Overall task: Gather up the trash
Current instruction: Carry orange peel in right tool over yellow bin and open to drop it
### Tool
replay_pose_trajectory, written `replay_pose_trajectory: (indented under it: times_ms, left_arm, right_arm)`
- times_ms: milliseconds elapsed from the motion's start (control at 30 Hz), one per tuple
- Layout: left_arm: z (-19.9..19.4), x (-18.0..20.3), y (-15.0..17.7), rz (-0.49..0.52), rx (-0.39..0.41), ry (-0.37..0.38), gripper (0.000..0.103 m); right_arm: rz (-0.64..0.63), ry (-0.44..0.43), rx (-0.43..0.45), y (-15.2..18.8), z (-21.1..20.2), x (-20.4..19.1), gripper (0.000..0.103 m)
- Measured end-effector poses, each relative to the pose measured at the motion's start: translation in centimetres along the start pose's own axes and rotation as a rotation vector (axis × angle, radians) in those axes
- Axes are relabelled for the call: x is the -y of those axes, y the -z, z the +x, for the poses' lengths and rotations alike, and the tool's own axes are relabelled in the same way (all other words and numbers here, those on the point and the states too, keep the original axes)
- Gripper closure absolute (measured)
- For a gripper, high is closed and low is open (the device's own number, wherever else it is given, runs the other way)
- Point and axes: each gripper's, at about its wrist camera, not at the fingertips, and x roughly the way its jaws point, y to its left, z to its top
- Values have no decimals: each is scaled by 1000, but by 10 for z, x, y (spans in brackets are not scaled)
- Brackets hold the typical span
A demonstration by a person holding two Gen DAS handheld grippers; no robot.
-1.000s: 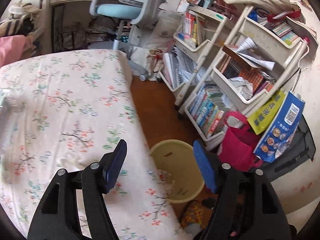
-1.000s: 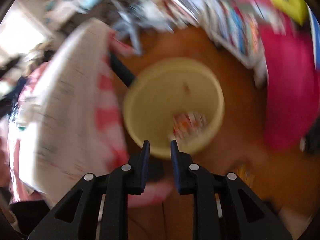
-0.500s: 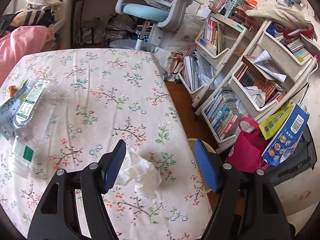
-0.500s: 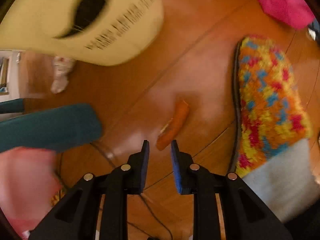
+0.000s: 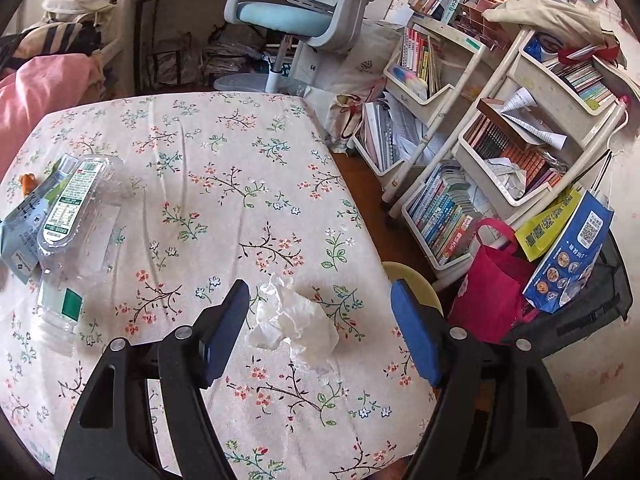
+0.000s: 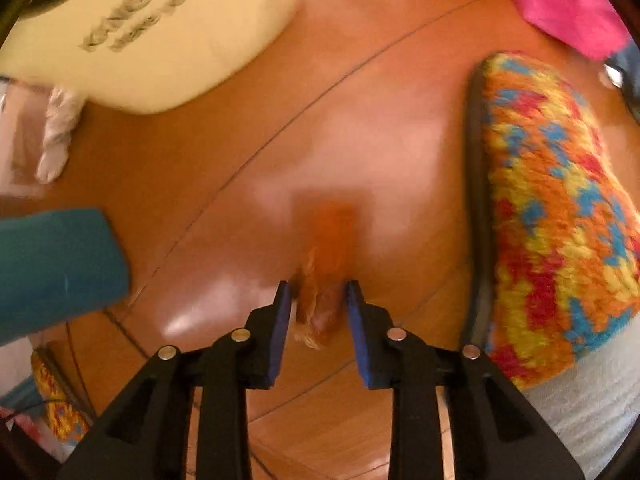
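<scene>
My left gripper [image 5: 320, 304] is open above a flowered table [image 5: 224, 184], its jaws on either side of a crumpled white tissue [image 5: 294, 320]. A clear plastic bottle [image 5: 74, 216] and a wrapper [image 5: 20, 228] lie at the table's left. The yellow trash bin's rim [image 5: 414, 282] shows past the table's right edge. My right gripper [image 6: 315, 298] is low over the wooden floor, open, its jaws straddling an orange wrapper [image 6: 326, 276]. The bin's side [image 6: 160, 32] is at the upper left there.
A colourful knitted slipper [image 6: 556, 224] lies right of the orange wrapper. A teal object [image 6: 52, 268] is at the left, a white scrap [image 6: 58, 132] by the bin. Bookshelves [image 5: 500, 132], a pink bag [image 5: 494, 284] and an office chair [image 5: 304, 12] stand beyond the table.
The left gripper drew back over the table until the tissue sat between its jaws. The right gripper dropped from above the bin to the floor and opened around the orange wrapper.
</scene>
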Motion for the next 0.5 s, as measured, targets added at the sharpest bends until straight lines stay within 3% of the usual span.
replay_pose_trajectory:
  times_ms: [267,500]
  left_arm:
    - [0,2,0,3,-3,4,33]
    - [3,4,1,-1,-6,-12,33]
  right_arm:
    - [-14,-66,8,-4,-4,1,84]
    - [81,-126,142,4,-68,20,84]
